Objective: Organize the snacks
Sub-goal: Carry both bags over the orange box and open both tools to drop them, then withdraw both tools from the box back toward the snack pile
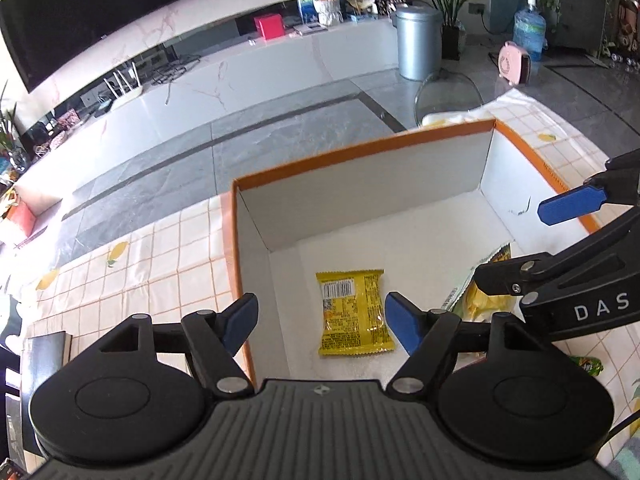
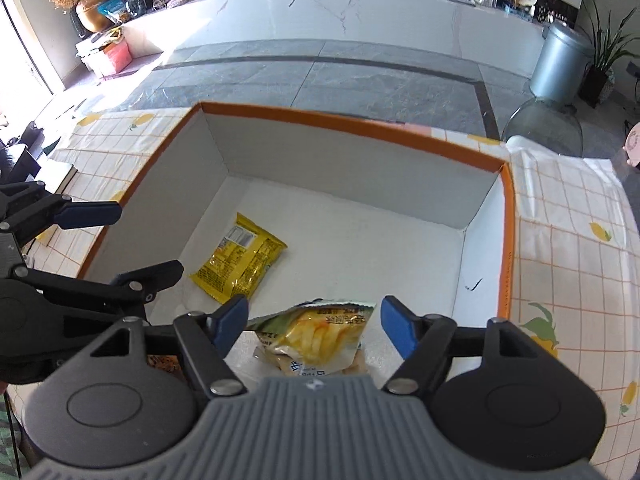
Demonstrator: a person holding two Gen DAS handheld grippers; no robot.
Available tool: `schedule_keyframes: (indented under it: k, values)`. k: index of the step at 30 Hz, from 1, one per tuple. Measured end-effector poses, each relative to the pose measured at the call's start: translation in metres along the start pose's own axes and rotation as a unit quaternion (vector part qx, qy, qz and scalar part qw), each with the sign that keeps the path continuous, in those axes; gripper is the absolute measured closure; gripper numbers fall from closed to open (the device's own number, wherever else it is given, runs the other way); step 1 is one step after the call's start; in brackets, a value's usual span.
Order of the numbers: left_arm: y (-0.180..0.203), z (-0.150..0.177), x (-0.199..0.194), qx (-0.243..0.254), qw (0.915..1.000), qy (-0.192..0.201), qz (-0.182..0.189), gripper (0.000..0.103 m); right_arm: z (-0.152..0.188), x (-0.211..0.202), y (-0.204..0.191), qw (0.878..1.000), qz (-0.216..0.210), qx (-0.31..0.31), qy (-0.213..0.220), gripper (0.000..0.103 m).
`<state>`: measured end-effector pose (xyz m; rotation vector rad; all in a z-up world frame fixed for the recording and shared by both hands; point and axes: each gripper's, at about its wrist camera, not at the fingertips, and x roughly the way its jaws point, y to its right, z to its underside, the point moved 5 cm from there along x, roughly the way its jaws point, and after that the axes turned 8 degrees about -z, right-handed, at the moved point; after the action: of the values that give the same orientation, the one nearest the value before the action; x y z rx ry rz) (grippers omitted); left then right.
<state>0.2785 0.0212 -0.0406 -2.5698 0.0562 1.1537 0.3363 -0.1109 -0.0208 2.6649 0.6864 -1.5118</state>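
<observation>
An orange-rimmed box with a white inside (image 1: 360, 152) (image 2: 352, 124) stands on the table. A yellow snack packet (image 1: 354, 312) (image 2: 240, 260) lies flat on its floor. A chips bag with green trim (image 2: 316, 336) (image 1: 480, 300) lies on the floor nearer me. My left gripper (image 1: 320, 322) is open and empty above the box's left wall, over the yellow packet. My right gripper (image 2: 314, 326) is open and empty just above the chips bag; it also shows in the left wrist view (image 1: 536, 236).
A checked tablecloth with lemon prints (image 1: 160, 248) (image 2: 568, 240) covers the table around the box. A green wrapped snack (image 1: 586, 364) lies on the cloth to the right of the box. A dark book (image 2: 60, 176) lies at the left. Beyond the table is grey floor.
</observation>
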Motion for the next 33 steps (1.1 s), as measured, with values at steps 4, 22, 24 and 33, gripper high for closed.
schedule_keyframes:
  k: [4, 22, 24, 33]
  values:
    - [-0.008, -0.003, -0.036, -0.029, 0.9983, 0.047, -0.017, 0.014, 0.007, -0.045, -0.014, 0.997, 0.020, -0.028, 0.073, 0.024]
    - [0.002, 0.080, -0.131, -0.100, 0.9890, 0.107, -0.023, 0.014, 0.140, -0.146, -0.059, 0.978, -0.026, 0.023, 0.205, 0.007]
    - [0.002, 0.096, -0.131, -0.126, 0.9867, 0.103, 0.001, 0.015, 0.156, -0.144, -0.059, 0.978, -0.024, 0.034, 0.205, 0.007]
    - [0.007, 0.160, -0.109, -0.180, 0.9806, 0.061, 0.046, 0.021, 0.214, -0.115, -0.060, 0.981, 0.011, 0.068, 0.184, 0.011]
